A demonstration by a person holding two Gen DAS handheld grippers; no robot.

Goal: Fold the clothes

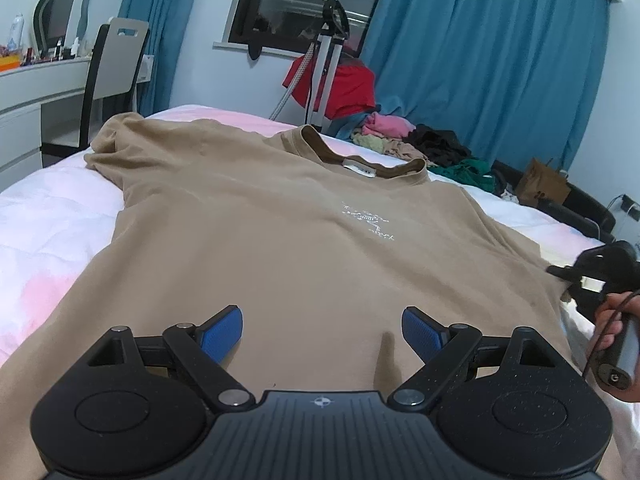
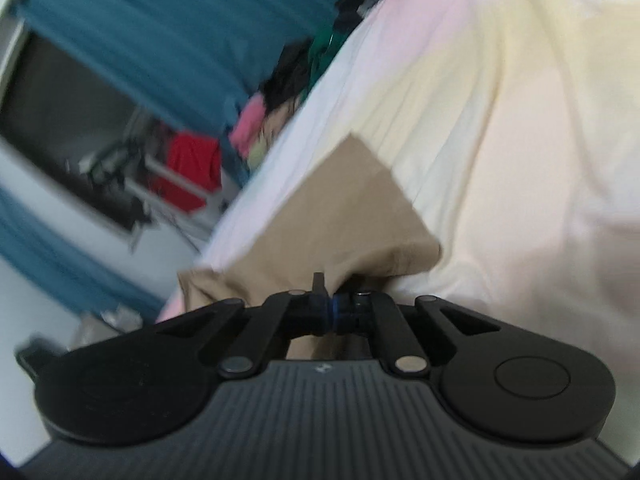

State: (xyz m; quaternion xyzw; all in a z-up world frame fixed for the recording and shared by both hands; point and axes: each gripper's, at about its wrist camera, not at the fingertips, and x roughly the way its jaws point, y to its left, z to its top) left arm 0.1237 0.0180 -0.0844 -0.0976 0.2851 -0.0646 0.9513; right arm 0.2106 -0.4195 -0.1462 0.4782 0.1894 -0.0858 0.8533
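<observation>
Far left of the left gripper's (image 1: 322, 332) fingers (image 1: 222, 330), a chair (image 1: 114, 76) stands at a white desk (image 1: 36, 92) beyond the bed (image 1: 48, 216). The fingers themselves are spread wide with nothing between them, hovering just above the lower part of the tan T-shirt (image 1: 280, 240), which lies flat on the bed with its collar (image 1: 360, 160) ahead of them. Past the collar, a pile of clothes (image 1: 420, 140) sits at the bed's far edge before blue curtains (image 1: 500, 60). To the right of the fingers, a hand (image 1: 616, 332) holds the right gripper (image 2: 334, 308) at the shirt's right edge. In the right wrist view its fingers are pinched together on a bunched fold of that tan fabric, the sleeve stretching out ahead of them over the pale bedding.
</observation>
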